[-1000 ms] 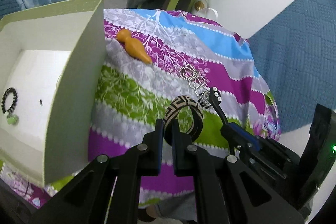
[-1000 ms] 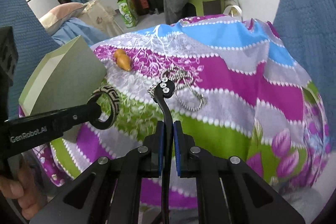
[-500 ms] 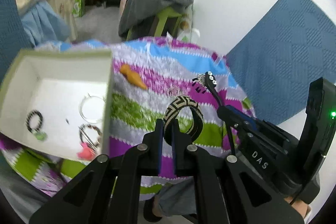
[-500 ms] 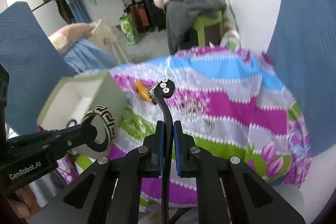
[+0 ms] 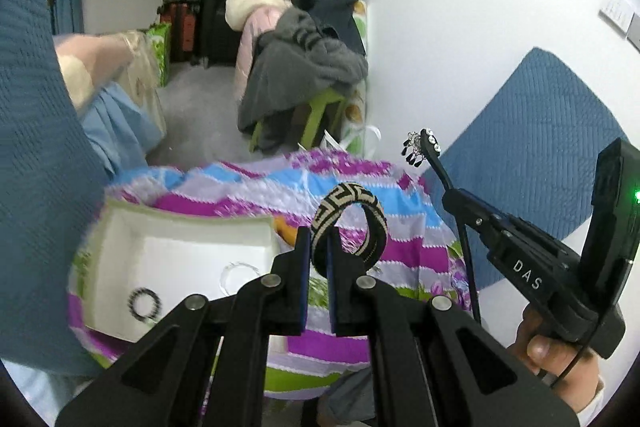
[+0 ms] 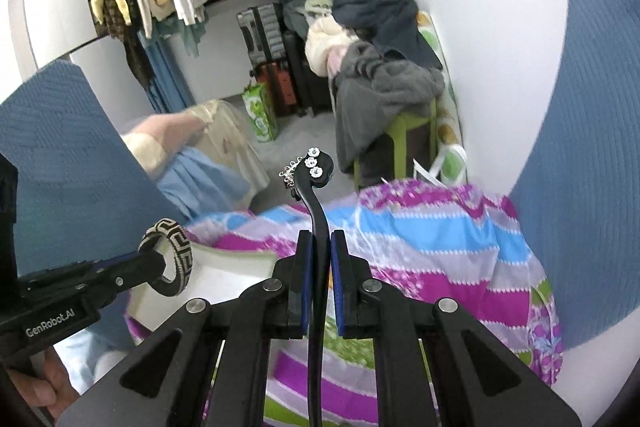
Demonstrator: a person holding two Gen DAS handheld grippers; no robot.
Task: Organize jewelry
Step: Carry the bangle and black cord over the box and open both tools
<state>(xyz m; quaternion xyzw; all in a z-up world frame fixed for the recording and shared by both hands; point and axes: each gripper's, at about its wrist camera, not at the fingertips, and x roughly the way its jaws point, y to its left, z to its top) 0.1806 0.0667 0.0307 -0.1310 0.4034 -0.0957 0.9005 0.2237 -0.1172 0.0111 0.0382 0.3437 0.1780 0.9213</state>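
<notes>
Both handheld grippers hang above a table draped in a purple, blue and green striped floral cloth (image 5: 404, 227), each with a piece of jewelry pinched in its jaws. The left gripper (image 5: 319, 247) is clamped on the lower rim of a black-and-cream bangle with a Greek-key pattern (image 5: 352, 223), which stands upright just ahead of its pads. The right gripper (image 6: 319, 259) is clamped on the thin stem of a black hairpin topped with three small white flowers and a dangling silver charm (image 6: 316, 183), the head rising well beyond its fingertips.

The likeliest mishap, judging by the narrow holds, is a slip: the bangle is caught only at its edge and could pivot or drop short of the open white box with pale green walls (image 5: 180, 251) below and to the left of the left gripper. The hairpin's long stem could swing in the pads, and its charm could snag on the cloth or on the other tool, since the two grippers work near each other.

Only the left wrist view looks into the box, showing a dark beaded bracelet (image 5: 146, 305) and a pale ring-shaped piece (image 5: 240, 275) lying on its floor. Only the right wrist view shows the hairpin's stem squarely between the pads and the flower faces on its head.
</notes>
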